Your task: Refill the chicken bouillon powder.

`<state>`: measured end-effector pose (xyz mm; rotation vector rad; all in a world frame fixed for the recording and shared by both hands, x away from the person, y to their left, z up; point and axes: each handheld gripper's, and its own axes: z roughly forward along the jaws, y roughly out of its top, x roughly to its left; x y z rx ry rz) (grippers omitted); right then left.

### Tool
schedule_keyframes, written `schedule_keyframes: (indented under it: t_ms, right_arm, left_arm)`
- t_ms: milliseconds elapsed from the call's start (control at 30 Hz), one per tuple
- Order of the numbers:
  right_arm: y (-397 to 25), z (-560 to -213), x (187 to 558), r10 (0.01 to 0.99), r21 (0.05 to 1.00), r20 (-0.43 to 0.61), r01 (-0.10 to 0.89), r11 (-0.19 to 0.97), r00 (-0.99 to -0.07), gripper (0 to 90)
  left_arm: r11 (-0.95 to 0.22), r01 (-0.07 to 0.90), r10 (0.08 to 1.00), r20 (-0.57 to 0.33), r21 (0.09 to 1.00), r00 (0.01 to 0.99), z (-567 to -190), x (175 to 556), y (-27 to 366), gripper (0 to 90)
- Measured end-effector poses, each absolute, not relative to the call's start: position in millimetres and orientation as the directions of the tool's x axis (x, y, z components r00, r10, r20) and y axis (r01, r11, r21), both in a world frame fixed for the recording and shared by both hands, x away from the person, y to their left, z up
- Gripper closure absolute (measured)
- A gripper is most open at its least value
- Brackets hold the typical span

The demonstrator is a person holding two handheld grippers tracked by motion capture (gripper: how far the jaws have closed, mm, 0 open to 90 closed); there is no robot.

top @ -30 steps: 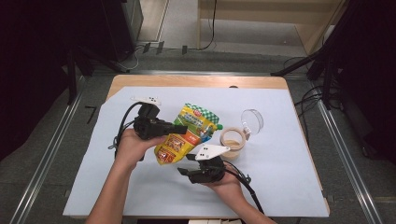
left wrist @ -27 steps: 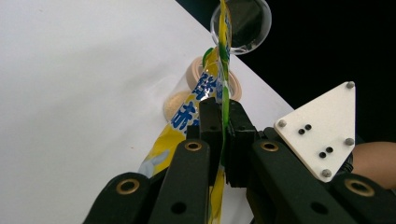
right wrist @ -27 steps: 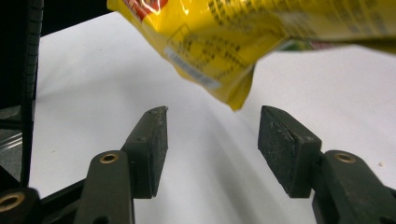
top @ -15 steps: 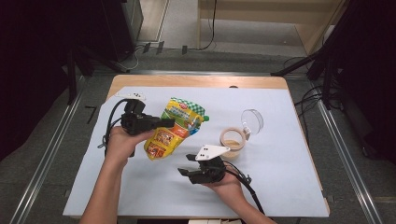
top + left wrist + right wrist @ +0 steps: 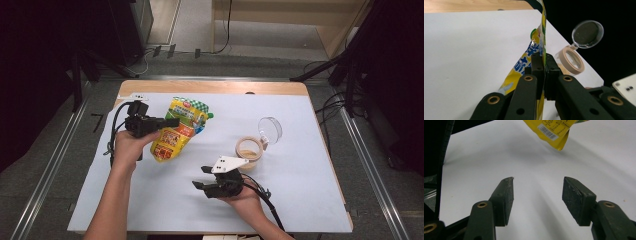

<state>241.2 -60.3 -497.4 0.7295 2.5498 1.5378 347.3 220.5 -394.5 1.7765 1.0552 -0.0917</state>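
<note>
A yellow and green snack pouch (image 5: 179, 129) is lifted off the white table cover (image 5: 300, 165) at the left. My left gripper (image 5: 170, 121) is shut on its edge; in the left gripper view the pouch (image 5: 534, 57) stands edge-on between the closed jaws (image 5: 543, 66). My right gripper (image 5: 201, 177) rests low near the table's front middle, open with nothing between its pads (image 5: 506, 195). In the right gripper view the pouch's lower corner with a barcode (image 5: 551, 131) hangs ahead above the white cover.
A roll of beige tape (image 5: 249, 148) lies right of centre, with a clear round lid or lens (image 5: 270, 128) just behind it. Both appear in the left gripper view as tape (image 5: 570, 60) and lid (image 5: 587, 33). Bare wood edges the table's far side (image 5: 225, 87).
My left gripper has carried the pouch leftward and lifted it away from the tape roll. The right gripper has stayed in place, open.
</note>
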Motion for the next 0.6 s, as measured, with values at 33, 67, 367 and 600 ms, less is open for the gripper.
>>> schedule_keyframes:
  t_ms: [33,67,367,600]
  right_arm:
    - [-61,-498,241,0.435,0.852,0.173,0.356,0.384,-0.884,44.0]
    - [-62,-498,241,0.437,0.850,0.177,0.361,0.384,-0.882,44.0]
    - [-69,-498,241,0.450,0.856,0.183,0.367,0.365,-0.874,44.3]
    - [-72,-495,242,0.452,0.861,0.185,0.365,0.354,-0.873,44.4]
  left_arm:
    - [-0.087,0.684,0.608,-0.505,0.724,0.612,-395,349,221,89.7]
    - [-0.080,0.682,0.610,-0.506,0.727,0.611,-397,350,221,89.7]
    - [-0.088,0.678,0.636,-0.483,0.730,0.602,-409,357,222,89.8]
    - [-0.127,0.665,0.647,-0.447,0.736,0.618,-407,350,227,88.8]
